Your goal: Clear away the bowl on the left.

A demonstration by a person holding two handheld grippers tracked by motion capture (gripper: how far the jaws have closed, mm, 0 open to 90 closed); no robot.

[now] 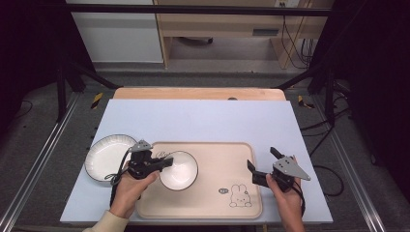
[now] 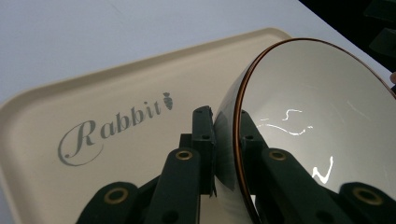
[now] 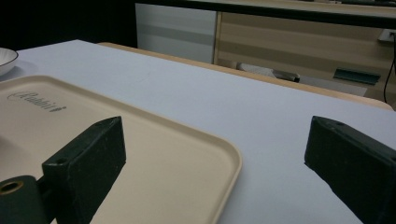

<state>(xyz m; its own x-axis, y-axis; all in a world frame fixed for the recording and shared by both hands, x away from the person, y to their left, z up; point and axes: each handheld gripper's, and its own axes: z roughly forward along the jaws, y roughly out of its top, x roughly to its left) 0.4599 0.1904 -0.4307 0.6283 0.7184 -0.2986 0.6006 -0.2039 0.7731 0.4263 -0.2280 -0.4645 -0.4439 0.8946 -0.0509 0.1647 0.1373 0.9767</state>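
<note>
The beige tray bore a rabbit drawing and grey "Rabbit" lettering; the white bowl had a brown rim.

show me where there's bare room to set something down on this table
Free: the tray right of the bowl, down to the rabbit drawing, and the blue mat behind the tray. Crowded: front left, with the plate, left tool and bowl.

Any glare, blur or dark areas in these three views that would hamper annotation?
High view: even light on the table, dark surroundings. Left gripper view: bright streaks of glare inside the bowl, the near fingers soft, the tray lettering readable. Right gripper view: close fingers blurred, background furniture slightly soft.
</note>
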